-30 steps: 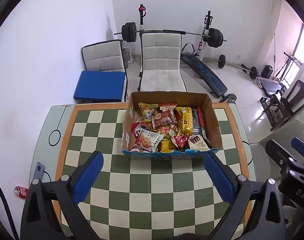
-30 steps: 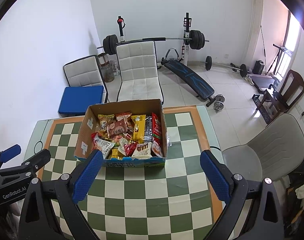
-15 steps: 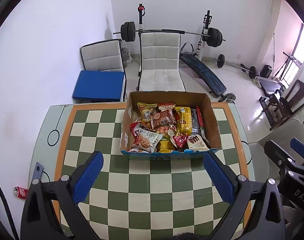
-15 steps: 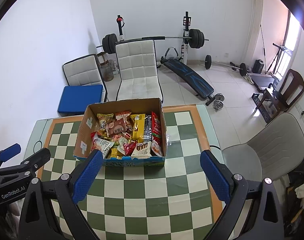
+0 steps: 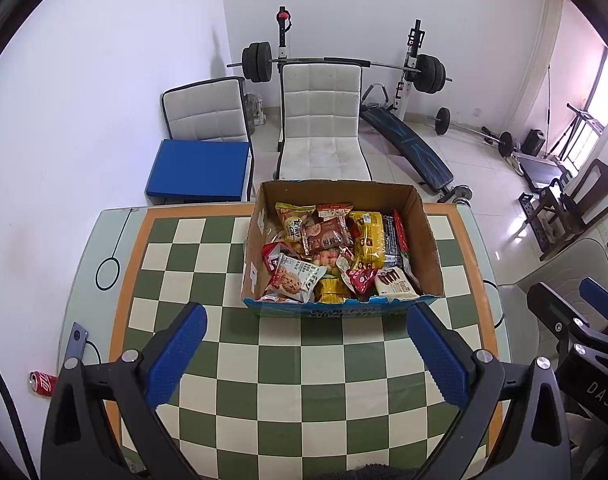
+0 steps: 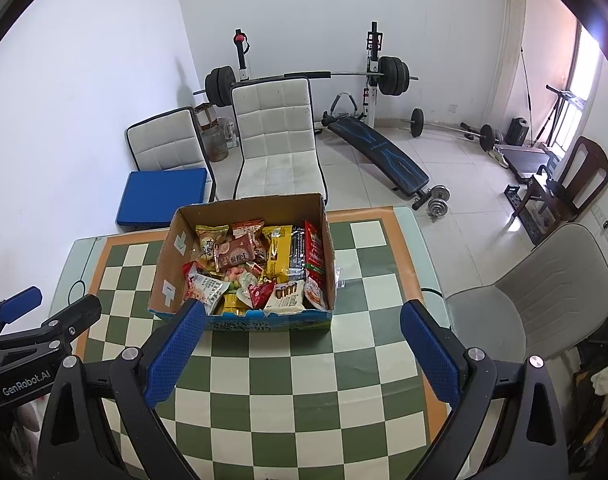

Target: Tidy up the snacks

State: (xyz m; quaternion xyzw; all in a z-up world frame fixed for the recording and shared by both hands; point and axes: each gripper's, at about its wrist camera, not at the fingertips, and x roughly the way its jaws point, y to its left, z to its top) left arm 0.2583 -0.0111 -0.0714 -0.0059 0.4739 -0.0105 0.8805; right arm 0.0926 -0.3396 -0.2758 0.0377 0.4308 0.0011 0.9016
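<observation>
We hold both grippers above the near part of the checkered table, and the landmark for everything is the box standing at the table's far edge. The snacks all lie inside the box, piled loosely in mixed packets; none shows on the table around it. That fits either snacks gathered into the box or snacks waiting to be sorted out of it, and we cannot tell which from here. The left gripper has its blue pads spread wide with nothing between them; the right gripper is spread just as wide and also holds nothing. From both, the box lies straight ahead along the fingers and lower. Its long axis runs away from us, from near wall to far wall, so its short near wall faces the fingers. In the left view the box sits centred between the pads; in the right view it sits left of centre, with the left pad overlapping the box's near left corner. We judge both about equally near, the left the more squarely lined up.
</observation>
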